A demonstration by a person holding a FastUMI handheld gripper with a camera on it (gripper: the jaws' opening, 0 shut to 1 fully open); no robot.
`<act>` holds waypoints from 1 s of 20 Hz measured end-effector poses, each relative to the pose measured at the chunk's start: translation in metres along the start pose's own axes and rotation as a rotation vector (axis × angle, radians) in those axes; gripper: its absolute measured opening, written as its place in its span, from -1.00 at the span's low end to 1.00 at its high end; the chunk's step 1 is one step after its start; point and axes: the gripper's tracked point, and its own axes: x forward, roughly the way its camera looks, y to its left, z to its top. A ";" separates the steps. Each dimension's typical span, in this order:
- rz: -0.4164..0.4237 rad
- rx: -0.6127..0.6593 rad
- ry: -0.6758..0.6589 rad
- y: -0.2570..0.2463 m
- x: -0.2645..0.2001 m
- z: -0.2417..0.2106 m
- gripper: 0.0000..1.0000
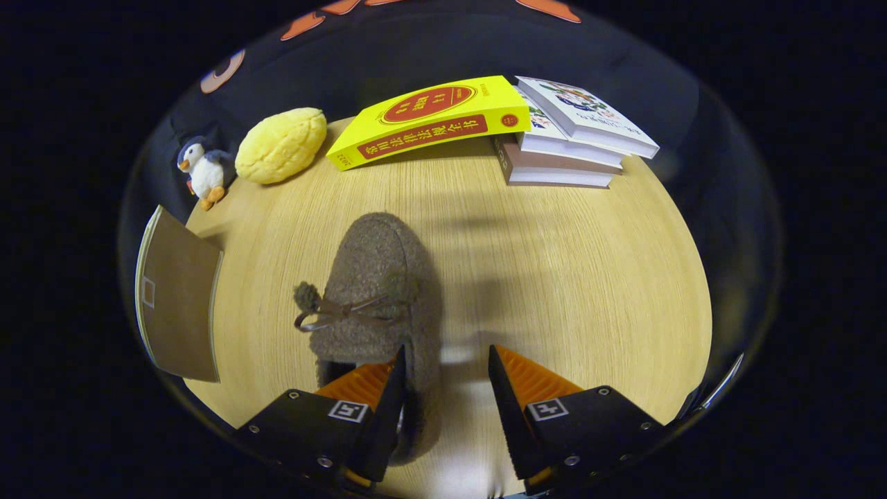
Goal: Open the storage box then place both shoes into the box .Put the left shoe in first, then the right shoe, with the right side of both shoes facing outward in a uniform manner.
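Straddling the heel rim of the brown shoe [374, 291] on the table [554, 277] with fingers [447, 378] spread wide, apparently positioned for pinching that rim.

- The gripper [447, 367] shows as two wedge-shaped fingers that taper to narrow tips, with an open gap between them.
- Each finger's outer sloping face is ribbed with fine parallel ridges [533, 378].
- Behind each finger sits a blocky mount [589, 423] with flat faces and chamfered corners.
- Both mounts carry a small square white-bordered marker [547, 409] with a blocky pattern inside (the other sits on the left mount [348, 411]).
- Small round screws [572, 460] dot the mounts near their corners and lower edges.
- A thin curved metallic strip [721, 384] shows beside the right mount (what it is cannot be told).
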 end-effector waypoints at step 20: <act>0.051 0.008 -0.134 0.127 -0.120 0.058 -0.93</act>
